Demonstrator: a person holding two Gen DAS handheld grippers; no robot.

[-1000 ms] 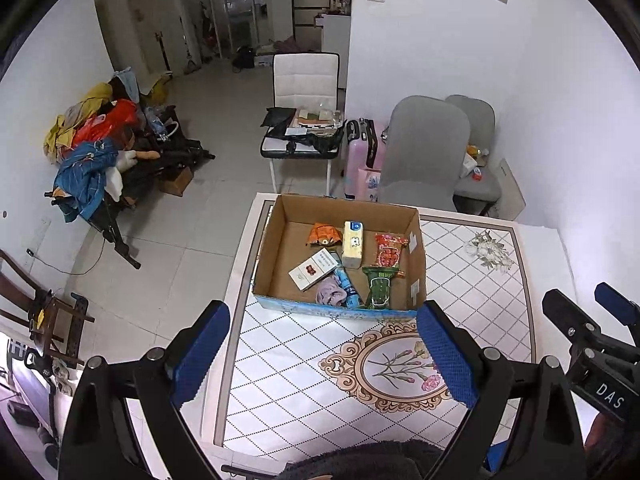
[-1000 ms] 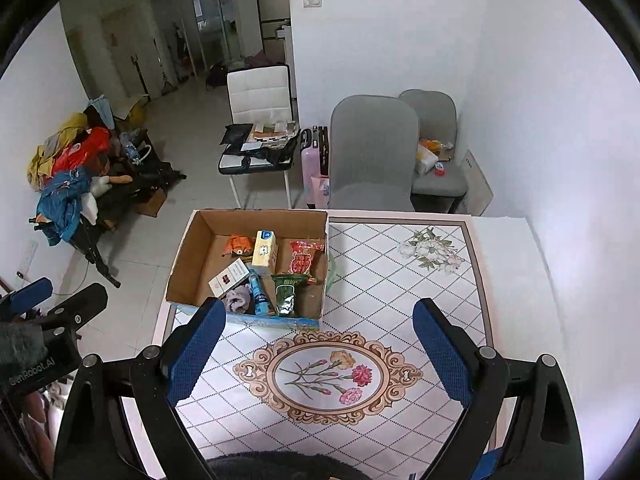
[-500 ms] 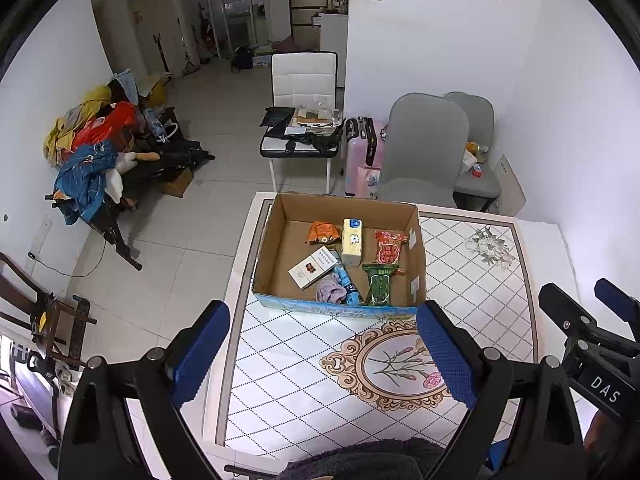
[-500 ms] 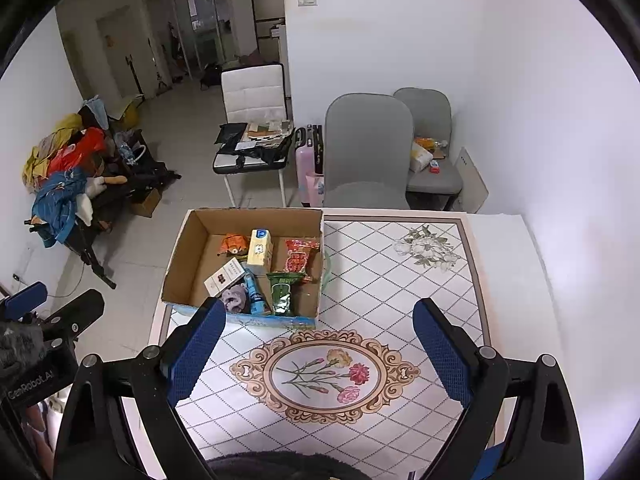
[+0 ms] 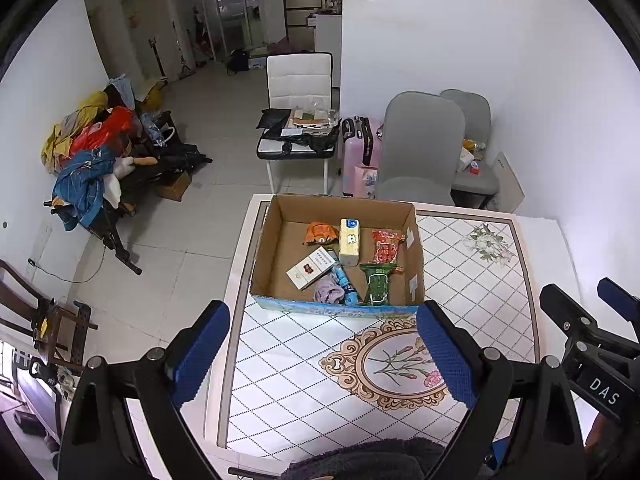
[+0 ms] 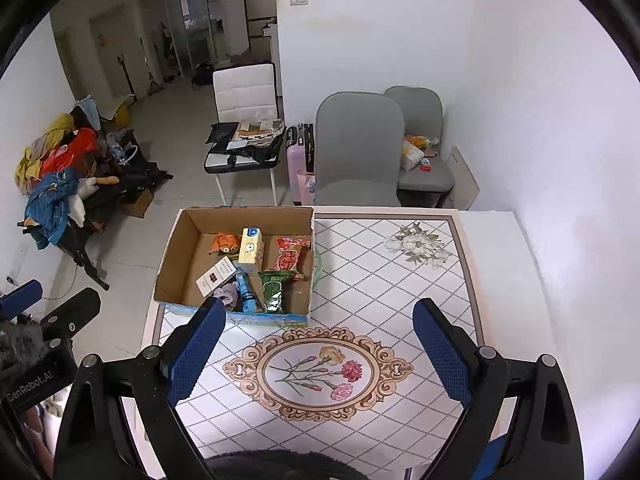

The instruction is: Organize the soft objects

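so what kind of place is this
Probably a lived-in home, a dining or living area: a tiled dining table, chairs pushed beside it, and clothes heaped along the wall.

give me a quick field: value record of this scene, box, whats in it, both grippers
surface: patterned table
container: open cardboard box at the table's far left part
box contents: orange packet, yellow carton, red snack bag, green snack bag, white flat pack, blue tube, purple soft item
left gripper: open, holding nothing, above the table short of the box
right gripper: open, holding nothing, over the flower medallion
contact: neither gripper touches the box
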